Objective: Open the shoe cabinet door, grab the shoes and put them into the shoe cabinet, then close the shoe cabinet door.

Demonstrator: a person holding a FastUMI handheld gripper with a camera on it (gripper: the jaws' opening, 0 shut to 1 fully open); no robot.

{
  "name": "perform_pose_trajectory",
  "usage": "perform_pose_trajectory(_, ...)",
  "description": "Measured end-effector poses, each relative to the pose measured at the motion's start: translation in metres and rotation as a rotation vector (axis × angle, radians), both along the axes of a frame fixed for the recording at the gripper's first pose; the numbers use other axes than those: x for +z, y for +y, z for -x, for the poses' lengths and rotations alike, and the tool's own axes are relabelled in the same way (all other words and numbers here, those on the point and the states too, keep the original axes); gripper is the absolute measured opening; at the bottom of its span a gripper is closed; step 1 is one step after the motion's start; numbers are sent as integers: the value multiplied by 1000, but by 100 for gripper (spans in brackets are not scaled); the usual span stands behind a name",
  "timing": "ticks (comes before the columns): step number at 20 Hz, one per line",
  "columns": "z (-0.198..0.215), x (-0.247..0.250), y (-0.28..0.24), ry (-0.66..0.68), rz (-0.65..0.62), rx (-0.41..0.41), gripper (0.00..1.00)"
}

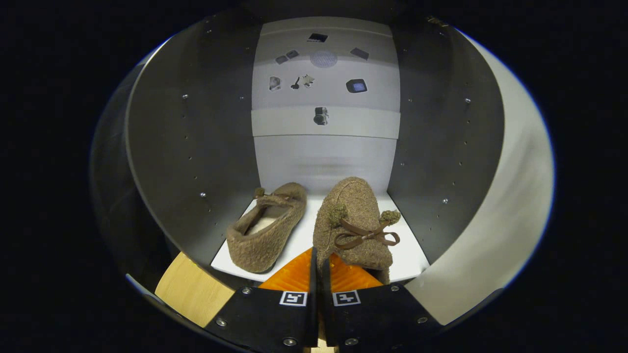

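I am looking into the open shoe cabinet (pixel 196 147), which has dark side walls and a white shelf (pixel 304 235). One brown fuzzy slipper (pixel 267 230) lies on the shelf, left of my fingers, with its opening facing me. The second brown slipper (pixel 355 215), with a ribbon bow and pompoms, stands tipped up with its toe toward the back, just ahead of my fingers. My gripper (pixel 318 267) is shut on this slipper's near edge. Whether its sole touches the shelf I cannot tell.
The cabinet's pale door (pixel 515 196) is swung open on the right. The white back panel (pixel 324 122) carries several small dark stickers. A light wooden surface (pixel 194 289) sits below the shelf's front left corner.
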State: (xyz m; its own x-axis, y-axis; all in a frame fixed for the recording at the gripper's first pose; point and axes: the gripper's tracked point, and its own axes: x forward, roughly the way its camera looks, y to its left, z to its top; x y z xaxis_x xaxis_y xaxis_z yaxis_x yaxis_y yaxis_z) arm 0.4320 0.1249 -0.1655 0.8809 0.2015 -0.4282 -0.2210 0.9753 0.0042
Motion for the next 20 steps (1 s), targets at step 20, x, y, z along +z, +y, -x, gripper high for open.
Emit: perform_pose_trajectory(20,-109,-46,14,188,6,19,7)
